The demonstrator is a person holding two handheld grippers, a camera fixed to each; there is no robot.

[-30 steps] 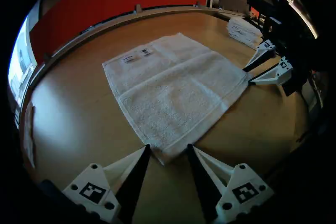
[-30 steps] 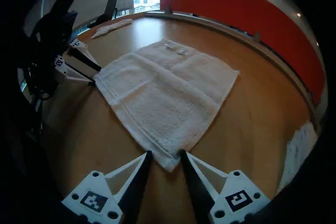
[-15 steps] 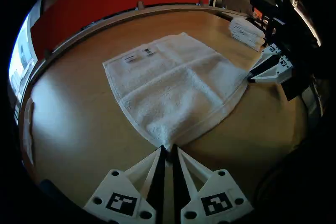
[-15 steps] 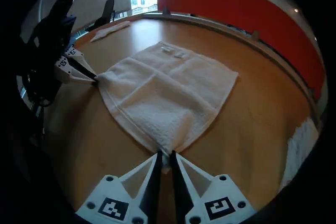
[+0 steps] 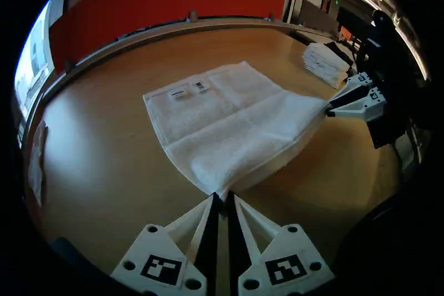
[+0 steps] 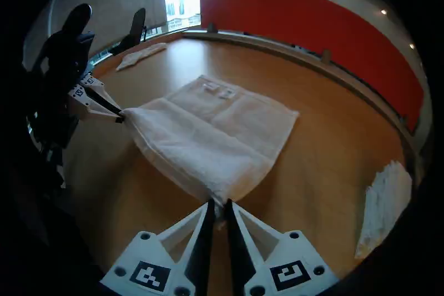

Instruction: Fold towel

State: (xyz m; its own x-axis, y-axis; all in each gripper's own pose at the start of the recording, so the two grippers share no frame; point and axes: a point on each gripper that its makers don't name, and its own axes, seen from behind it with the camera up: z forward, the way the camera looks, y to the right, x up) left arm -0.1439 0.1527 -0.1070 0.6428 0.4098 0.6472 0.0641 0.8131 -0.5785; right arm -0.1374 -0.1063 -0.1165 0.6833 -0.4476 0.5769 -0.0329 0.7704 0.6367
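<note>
Tool state: my left tool (image 5: 222,199) is closed tight on one near corner of the towel (image 5: 233,124), and my right tool (image 6: 218,205) is clamped the same way on the other corner of that edge.
Towel position: it is spread on the wooden surface (image 5: 100,146). The edge between my tools is raised off it, and the far half lies flat with its tags (image 5: 188,89) facing up.
Handling: I judge it light, soft and limp. It sags between the grips, so the corners are the place to hold, and both should travel together.
Count: two tools, one towel in work, two tags, one stack of folded towels (image 5: 324,63), and one loose cloth (image 6: 141,54) near the surface's edge. I cannot make out how many towels are in the stack.
</note>
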